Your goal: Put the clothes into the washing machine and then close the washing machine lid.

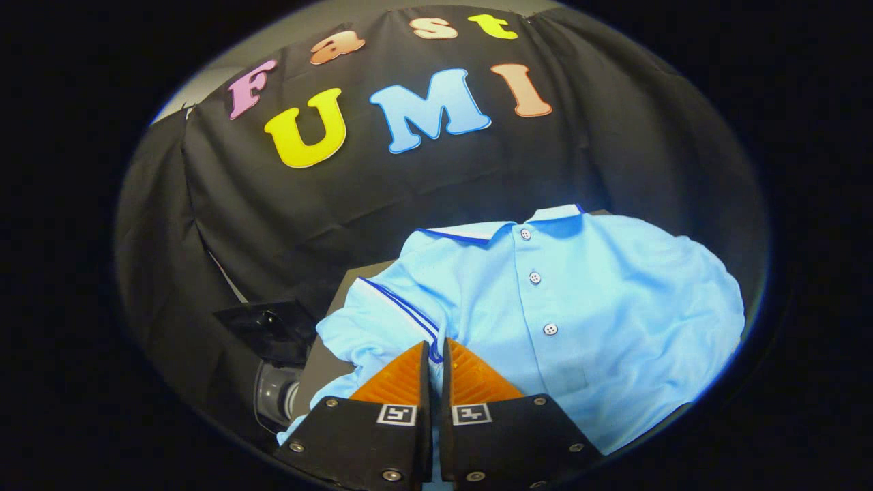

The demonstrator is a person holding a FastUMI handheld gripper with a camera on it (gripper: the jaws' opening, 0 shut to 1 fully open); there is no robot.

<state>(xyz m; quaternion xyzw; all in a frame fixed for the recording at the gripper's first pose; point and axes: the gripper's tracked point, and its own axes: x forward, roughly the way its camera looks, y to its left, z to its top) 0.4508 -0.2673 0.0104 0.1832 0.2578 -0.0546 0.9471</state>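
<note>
Nearest, the hand-held gripper [436, 351] has its ribbed fingers pinched almost together on a fold of the light blue polo shirt [545, 300], likely to lift it. Soft knit with dark-piped collar and white buttons, it lies spread on the tabletop [354, 279]. Beside it sits a grey round part [273, 395], possibly the washing machine.

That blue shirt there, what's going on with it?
A person is working a hand-held two-finger tool to do laundry. Its fingers are pressed nearly together on a fold of the light blue polo shirt, near the striped sleeve edge. The shirt lies spread on a dark surface in front of the booth's black cloth wall. A grey rounded part sits lower down beside the surface; what it is cannot be told.
</note>
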